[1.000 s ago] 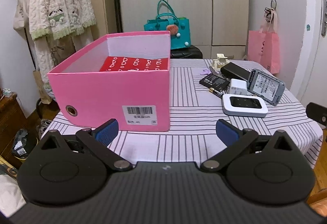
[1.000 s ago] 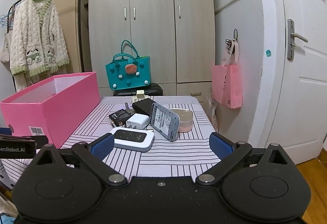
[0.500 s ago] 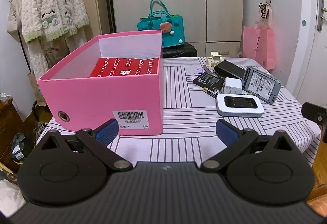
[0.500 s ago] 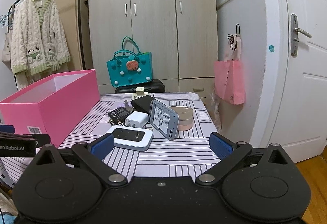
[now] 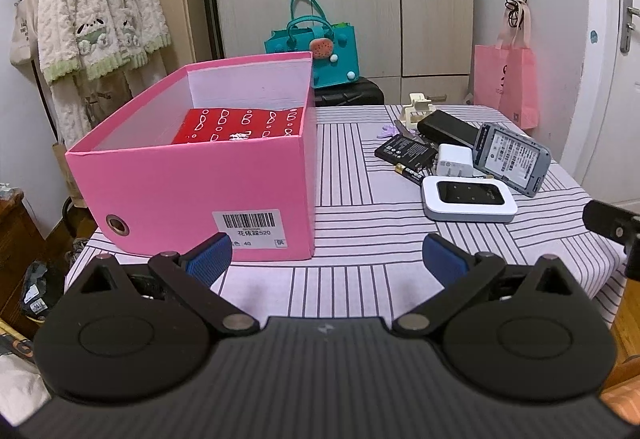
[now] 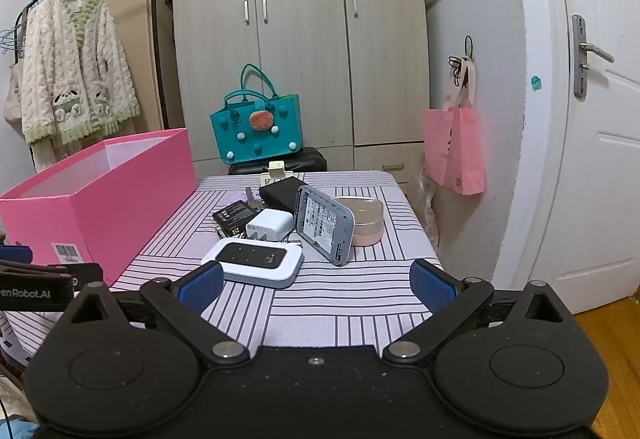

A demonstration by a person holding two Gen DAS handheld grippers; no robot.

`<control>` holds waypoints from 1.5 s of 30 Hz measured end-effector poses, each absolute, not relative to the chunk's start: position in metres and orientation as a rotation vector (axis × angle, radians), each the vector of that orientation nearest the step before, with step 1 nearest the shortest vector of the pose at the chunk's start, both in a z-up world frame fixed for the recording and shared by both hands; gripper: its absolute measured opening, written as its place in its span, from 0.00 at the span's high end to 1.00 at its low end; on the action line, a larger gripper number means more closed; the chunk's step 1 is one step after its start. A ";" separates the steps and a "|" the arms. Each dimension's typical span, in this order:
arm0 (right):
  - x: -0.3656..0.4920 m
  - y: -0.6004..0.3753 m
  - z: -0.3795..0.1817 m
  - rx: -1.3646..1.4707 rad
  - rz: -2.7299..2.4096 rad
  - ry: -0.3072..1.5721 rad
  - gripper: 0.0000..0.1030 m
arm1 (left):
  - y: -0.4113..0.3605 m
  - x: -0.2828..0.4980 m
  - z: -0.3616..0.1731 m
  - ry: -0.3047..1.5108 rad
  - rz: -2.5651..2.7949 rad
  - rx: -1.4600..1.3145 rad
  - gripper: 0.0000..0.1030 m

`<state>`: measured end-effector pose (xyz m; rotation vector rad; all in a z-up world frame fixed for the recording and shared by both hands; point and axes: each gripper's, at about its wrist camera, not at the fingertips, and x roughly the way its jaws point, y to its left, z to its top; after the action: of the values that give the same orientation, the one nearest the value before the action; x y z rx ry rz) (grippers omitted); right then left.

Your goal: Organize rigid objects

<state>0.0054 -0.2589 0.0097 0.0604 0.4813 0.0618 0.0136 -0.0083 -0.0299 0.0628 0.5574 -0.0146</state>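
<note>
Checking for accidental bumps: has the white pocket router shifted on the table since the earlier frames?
No. The white pocket router still lies just in front of the white charger, same pose on the striped tablecloth.

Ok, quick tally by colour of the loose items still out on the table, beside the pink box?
White or cream: 3, pocket router, charger plug, cream clip
Black: 3, power bank, flat battery, AA cell
Grey: 1, back cover
Pink: 1, round case
Purple: 1, small item
Total: 9
</note>
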 end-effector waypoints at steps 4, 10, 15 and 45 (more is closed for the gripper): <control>0.003 -0.260 0.011 0.043 0.069 0.452 0.02 | -0.008 0.015 -0.032 0.569 -0.021 0.051 0.00; 0.001 -0.261 0.011 0.057 0.096 0.420 0.02 | -0.007 0.018 -0.034 0.584 -0.021 0.044 0.00; 0.002 -0.262 0.007 0.084 0.118 0.398 0.02 | -0.008 0.019 -0.035 0.591 -0.026 0.049 0.00; 0.049 -0.239 0.017 0.048 0.308 0.575 0.02 | 0.029 0.020 0.044 0.544 -0.208 0.122 0.02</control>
<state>0.0493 -0.2389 0.0170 0.0478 0.5745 0.3080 0.0198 0.0295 0.0439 0.1224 0.5440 -0.2084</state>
